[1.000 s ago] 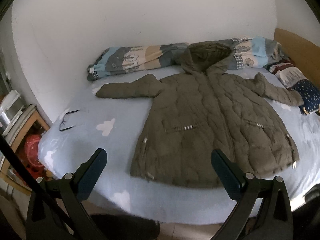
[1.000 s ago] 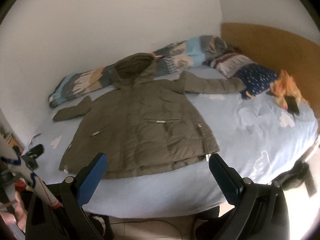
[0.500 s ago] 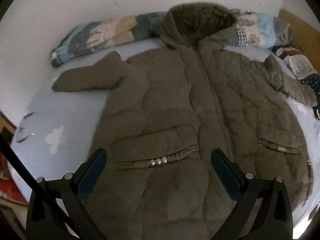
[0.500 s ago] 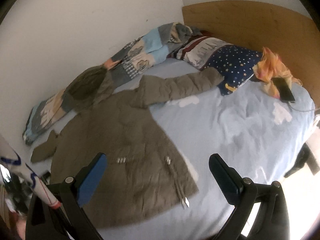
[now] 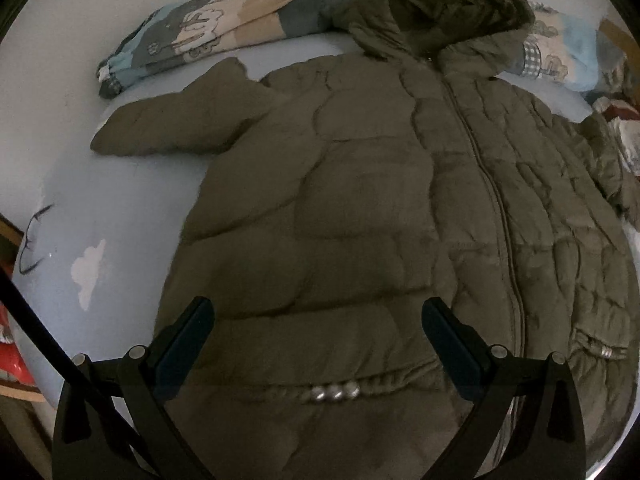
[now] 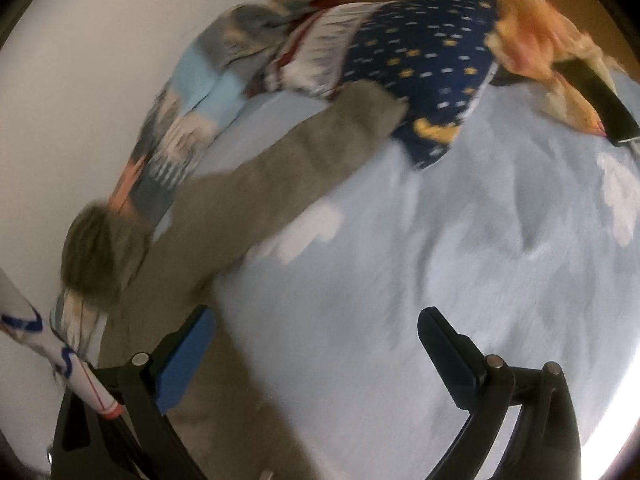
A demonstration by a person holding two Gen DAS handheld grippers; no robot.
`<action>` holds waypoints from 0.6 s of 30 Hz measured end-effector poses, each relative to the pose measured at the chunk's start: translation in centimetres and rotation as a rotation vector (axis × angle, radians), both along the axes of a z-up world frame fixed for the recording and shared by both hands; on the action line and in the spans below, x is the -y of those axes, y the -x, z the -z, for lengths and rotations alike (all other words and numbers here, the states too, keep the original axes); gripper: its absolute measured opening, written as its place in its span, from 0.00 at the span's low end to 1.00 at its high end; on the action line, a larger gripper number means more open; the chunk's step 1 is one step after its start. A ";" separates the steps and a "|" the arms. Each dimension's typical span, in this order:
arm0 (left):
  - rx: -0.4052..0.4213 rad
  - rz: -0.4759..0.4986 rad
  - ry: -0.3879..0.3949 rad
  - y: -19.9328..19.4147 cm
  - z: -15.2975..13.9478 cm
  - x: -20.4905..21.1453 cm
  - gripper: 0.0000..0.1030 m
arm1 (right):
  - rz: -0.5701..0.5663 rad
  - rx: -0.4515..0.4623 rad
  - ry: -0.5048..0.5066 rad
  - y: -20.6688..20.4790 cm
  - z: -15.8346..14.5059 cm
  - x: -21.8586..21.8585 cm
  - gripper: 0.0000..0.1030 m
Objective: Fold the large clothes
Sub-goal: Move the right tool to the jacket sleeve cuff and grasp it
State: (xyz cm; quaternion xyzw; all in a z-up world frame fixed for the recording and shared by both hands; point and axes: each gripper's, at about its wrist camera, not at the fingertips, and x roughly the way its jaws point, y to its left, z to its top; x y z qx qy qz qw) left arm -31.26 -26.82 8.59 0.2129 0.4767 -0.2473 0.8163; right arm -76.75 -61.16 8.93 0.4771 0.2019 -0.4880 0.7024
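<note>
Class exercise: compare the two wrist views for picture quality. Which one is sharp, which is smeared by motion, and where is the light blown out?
Left wrist view: dim but fairly sharp, quilting on the coat readable, fisheye bending the bed. Right wrist view: motion-blurred, the sleeve and starry pillow smeared, only the right tongs crisp; glare whitens the lower right corner.

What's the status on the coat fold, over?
Left claw open, above the coat. Right claw open, near its sleeve. Coat spread flat, unfolded. Sleeve end touches starry pillow.
</note>
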 end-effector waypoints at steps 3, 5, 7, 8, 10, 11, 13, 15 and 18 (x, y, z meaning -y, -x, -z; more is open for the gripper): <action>-0.004 0.029 -0.022 0.2 0.8 1.6 1.00 | 0.057 0.054 -0.005 1.9 0.3 2.8 0.99; -0.009 0.046 -0.021 0.4 1.2 2.4 1.00 | 0.103 0.096 -0.003 3.1 0.2 4.5 0.97; 0.000 0.066 -0.022 0.9 1.2 3.0 1.00 | 0.128 0.138 -0.004 3.8 0.1 5.8 0.92; 0.007 0.078 -0.022 1.2 1.2 3.2 1.00 | 0.141 0.156 -0.010 4.1 0.2 6.7 0.85; 0.028 0.097 -0.027 1.5 1.3 3.6 1.00 | 0.161 0.185 -0.021 4.4 0.3 8.7 0.73; 0.036 0.103 -0.030 1.6 1.3 3.8 1.00 | 0.163 0.194 -0.027 4.5 0.4 9.6 0.70; 0.042 0.108 -0.036 1.5 1.5 3.9 1.00 | 0.165 0.193 -0.033 4.3 0.6 11.2 0.67; 0.039 0.107 -0.038 1.3 1.5 4.0 1.00 | 0.148 0.204 -0.049 3.9 1.1 13.1 0.55; 0.047 0.111 -0.044 1.4 1.5 4.2 1.00 | 0.148 0.187 -0.082 3.4 2.1 15.5 0.45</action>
